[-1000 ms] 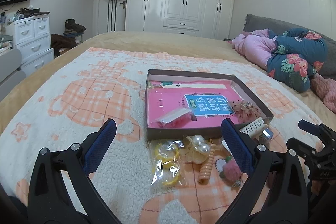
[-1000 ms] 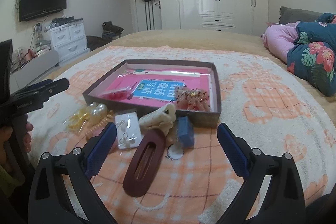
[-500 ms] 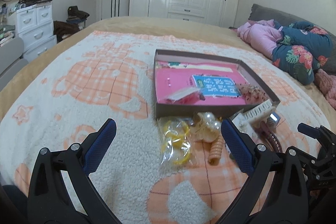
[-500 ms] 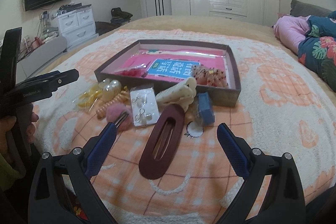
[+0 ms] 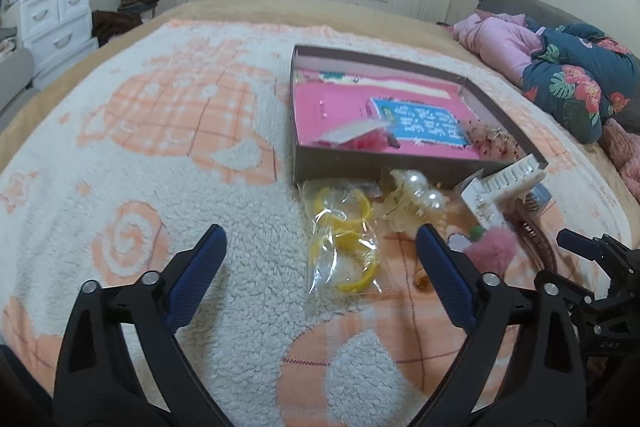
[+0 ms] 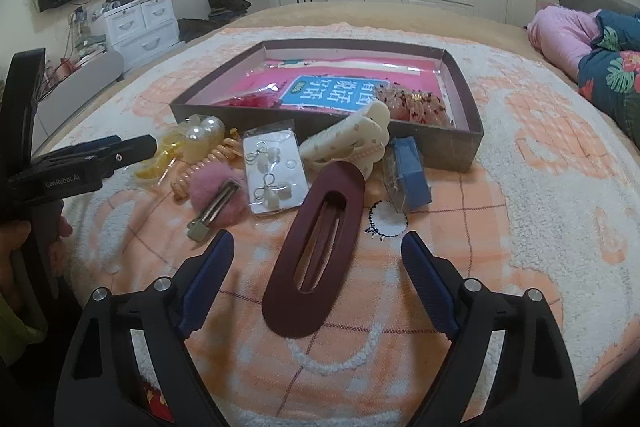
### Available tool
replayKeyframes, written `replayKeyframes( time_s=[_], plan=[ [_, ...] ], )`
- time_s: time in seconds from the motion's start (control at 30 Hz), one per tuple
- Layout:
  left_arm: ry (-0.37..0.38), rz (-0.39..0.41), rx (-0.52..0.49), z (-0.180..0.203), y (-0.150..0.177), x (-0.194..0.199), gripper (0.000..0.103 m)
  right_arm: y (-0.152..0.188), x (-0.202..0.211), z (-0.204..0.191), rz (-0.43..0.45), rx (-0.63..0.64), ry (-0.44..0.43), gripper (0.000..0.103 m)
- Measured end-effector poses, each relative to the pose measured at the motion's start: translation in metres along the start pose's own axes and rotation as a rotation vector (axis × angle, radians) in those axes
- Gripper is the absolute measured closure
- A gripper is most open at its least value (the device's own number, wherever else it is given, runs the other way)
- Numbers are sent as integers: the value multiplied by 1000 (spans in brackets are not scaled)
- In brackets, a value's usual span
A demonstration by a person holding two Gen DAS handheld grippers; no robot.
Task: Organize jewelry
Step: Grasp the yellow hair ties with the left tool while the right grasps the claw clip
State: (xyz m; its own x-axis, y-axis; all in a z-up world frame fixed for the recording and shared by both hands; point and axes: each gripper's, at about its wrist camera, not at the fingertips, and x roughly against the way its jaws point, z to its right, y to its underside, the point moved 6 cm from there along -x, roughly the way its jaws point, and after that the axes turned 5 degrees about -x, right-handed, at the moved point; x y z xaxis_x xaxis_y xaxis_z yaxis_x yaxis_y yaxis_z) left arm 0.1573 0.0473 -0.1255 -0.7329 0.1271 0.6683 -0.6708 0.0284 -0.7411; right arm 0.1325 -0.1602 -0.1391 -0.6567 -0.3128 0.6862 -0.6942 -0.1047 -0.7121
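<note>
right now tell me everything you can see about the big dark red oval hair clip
The dark red oval hair clip is a long, flat, matte piece that looks like plastic, with a slim slot down its middle showing a bar inside. It lies flat on the orange and white blanket, slanted, near end toward the camera. Its far end meets the cream claw clip, and it sits between the earring packet and the blue box. The right gripper hangs open over its near half; contact cannot be told.

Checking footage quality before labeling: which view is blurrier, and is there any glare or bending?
Left wrist view: motion-smeared, the yellow bangles bag and pink pompom clip soft. Right wrist view: sharper, the maroon hair clip crisp, glare on the box liner. Both: fisheye-curved edges, dark corners.
</note>
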Motion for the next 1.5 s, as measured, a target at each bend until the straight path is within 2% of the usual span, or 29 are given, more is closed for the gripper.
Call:
replayKeyframes(
  time_s=[0.13,0.27,0.4,0.47,0.63,0.8,0.97,1.27,1.5],
  plan=[
    [26,-38,2,3,4,-12,34,1,-9,4,-19,-26,14,29],
    [39,-55,-16,9,6,-21,38,1,-14,6,-24,-31,16,37],
    [43,-54,-16,9,4,-22,62,4,-15,0,-27,2,3,61],
    [44,-57,-14,8,5,-22,69,5,-14,-5,-26,23,-4,65],
    [43,-56,-16,8,6,-18,70,8,-8,-8,-31,31,-35,72],
    [44,-45,6,3,6,-7,70,8,1,-5,-31,10,-56,72],
    [44,3,21,1,-1,9,70,5,15,2,-1,-3,-48,72],
    [69,55,-24,21,-7,29,70,-2,41,16,65,-17,-19,72],
    [90,89,-60,38,-14,37,70,-14,54,25,138,4,44,72]
  ],
)
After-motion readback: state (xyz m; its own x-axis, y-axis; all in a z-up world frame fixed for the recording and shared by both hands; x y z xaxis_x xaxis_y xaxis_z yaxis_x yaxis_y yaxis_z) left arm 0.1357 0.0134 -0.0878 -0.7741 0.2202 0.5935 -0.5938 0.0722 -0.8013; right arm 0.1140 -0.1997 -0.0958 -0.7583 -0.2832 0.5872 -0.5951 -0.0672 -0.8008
